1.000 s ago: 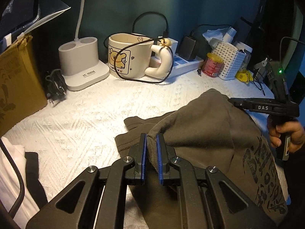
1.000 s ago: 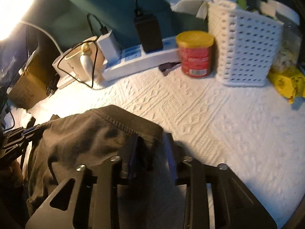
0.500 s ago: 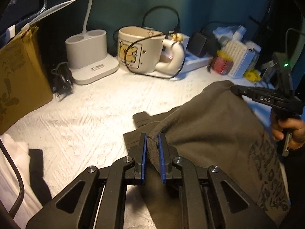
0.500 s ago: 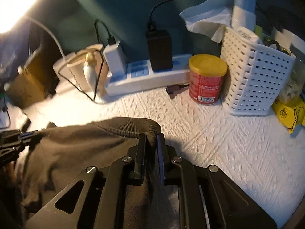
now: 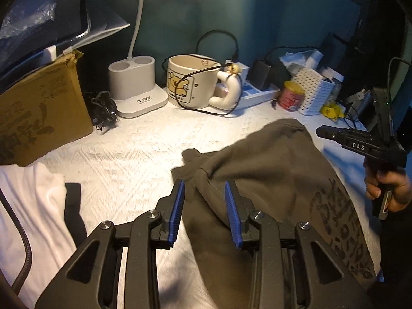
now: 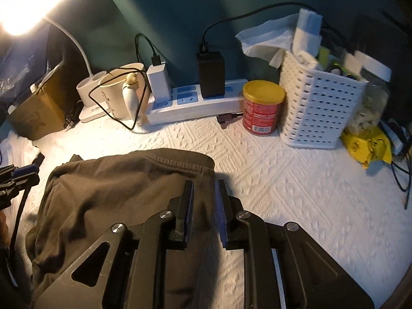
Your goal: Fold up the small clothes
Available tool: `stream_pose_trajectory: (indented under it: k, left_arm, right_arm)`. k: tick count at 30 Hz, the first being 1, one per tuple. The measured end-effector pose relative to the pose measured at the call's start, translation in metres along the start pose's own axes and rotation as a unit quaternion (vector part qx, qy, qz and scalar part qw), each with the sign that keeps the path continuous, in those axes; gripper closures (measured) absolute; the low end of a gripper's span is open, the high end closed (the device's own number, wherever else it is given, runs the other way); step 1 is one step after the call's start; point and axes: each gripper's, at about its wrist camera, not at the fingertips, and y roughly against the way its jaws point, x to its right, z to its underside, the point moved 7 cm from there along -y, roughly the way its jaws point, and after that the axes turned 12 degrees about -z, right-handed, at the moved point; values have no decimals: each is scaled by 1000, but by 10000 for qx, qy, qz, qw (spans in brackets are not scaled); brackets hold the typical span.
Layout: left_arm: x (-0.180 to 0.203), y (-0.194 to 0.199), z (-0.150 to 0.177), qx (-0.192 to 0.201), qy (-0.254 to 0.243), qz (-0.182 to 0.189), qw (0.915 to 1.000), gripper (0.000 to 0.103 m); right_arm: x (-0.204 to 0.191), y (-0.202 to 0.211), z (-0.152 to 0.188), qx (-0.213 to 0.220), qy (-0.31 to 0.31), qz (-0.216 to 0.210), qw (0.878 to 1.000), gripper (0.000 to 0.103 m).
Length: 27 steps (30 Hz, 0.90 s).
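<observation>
— Since a second ago, both sets of jaws have let go: the left gripper [image 5: 204,191] was pinching a fold of the dark garment [image 5: 270,180] then, and now its blue pads stand spread and are opening, the cloth lying between them without being pressed.

— And the right gripper [image 6: 204,189]?

— Its jaws are parting too, a narrower gap, with the garment's edge under and between them; the pads do not press it. From the left wrist view it sits off the garment's far side, held in a hand [image 5: 386,186].

— Where does the garment lie?

— Flat on the white textured cover of the desk [image 5: 128,159], its stitched hem toward the wall and a dark print along the near right part. White cloth [image 5: 33,206] lies at the left edge.

— What about the containers at the back?

— A cream mug [image 5: 191,82] with a bear picture has a black cable [image 5: 206,90] draped over its rim; I cannot tell what is inside. The lamp base [image 5: 134,90] has two round wells, contents not visible. A white perforated basket [image 6: 319,108] holds crumpled tissue and rolled packets. Just beside it stands a red can with a yellow lid [image 6: 262,108], lid on. A power strip [image 6: 195,103] carries a white charger and a black one. A cardboard box [image 5: 38,108] stands at the left.
</observation>
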Motion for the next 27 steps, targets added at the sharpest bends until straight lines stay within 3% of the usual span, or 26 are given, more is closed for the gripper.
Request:
stream_pose_trajectory:
  k: [13, 27]
  left_arm:
    - [33, 55, 41, 172, -118, 500, 9985, 71]
    - [75, 75, 105, -142, -506, 1019, 9934, 71]
  right_arm:
    - [-26, 53, 34, 167, 93, 30, 9998, 84]
    - [-50, 87, 84, 175, 123, 38, 9998, 84]
